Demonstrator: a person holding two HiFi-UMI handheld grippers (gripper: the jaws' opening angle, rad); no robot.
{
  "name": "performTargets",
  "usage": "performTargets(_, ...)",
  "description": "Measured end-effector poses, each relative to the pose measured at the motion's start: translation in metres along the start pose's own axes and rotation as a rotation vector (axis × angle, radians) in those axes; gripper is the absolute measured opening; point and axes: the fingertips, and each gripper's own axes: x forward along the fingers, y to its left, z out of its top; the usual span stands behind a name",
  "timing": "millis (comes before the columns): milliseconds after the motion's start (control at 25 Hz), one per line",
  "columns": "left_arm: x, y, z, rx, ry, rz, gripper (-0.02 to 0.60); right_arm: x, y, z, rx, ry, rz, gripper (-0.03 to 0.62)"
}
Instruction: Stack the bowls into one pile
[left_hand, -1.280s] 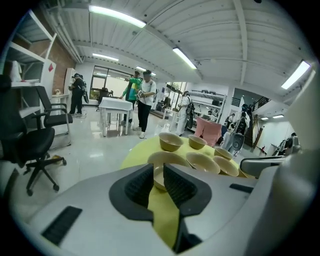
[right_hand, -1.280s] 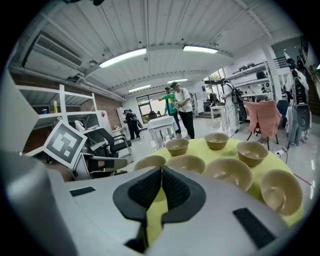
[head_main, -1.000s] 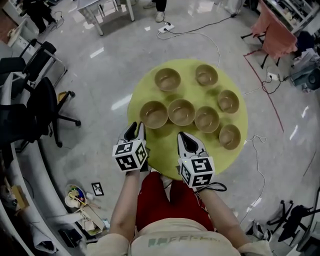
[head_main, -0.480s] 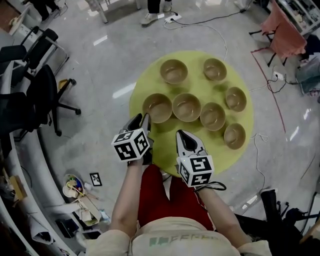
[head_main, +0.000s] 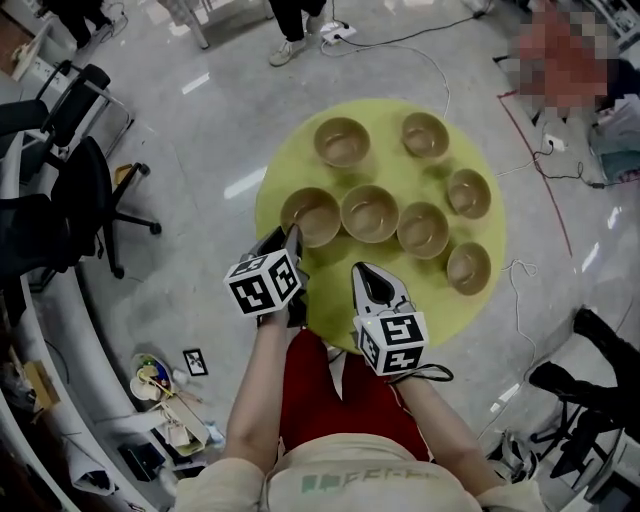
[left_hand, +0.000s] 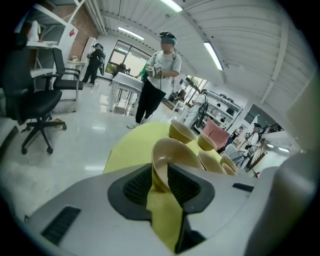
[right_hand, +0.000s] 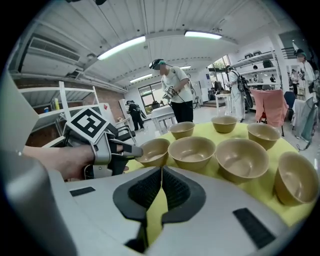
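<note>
Head view: left gripper (head_main: 286, 241) clamped on the rim of the front-left bowl (head_main: 312, 214), right gripper (head_main: 368, 276) empty

Seven tan bowls stand open side up on a round yellow-green table (head_main: 330, 310), none inside another. The front-left bowl is at the left end of a row of three. Just beside it is the centre bowl (head_main: 370, 212), and the third bowl (head_main: 423, 229) comes next. Two back bowls (head_main: 341, 141) sit apart at the far side, and two right-hand bowls (head_main: 468, 192) line the right edge.

The left gripper reaches in from the table's near-left edge. In the left gripper view its two dark pads (left_hand: 137, 185) are drawn in on the near wall of the front-left bowl, with the rim pinched between them. The right gripper view shows the same contact from the side, the left gripper's tips meeting that bowl's near rim. There the bowl looks upright, and I cannot tell whether its base is off the table.

The right gripper hovers over the near edge of the table, well short of the row and pointing toward the centre bowl. Its jaws are closed together with nothing between them, and only a thin strip of yellow-green table shows through the slit.

Beyond the table stands a person in dark trousers (left_hand: 160, 75), and an office chair (head_main: 92, 200) stands on the grey floor to the left
</note>
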Motion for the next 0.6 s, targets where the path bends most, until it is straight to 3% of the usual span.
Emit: performTargets(600,0.0004,0.0057,0.0037,0.009,0.005,0.058,0.072,-0.0070,-0.0018,0.0057,0.010,-0.005,-0.047,0.037)
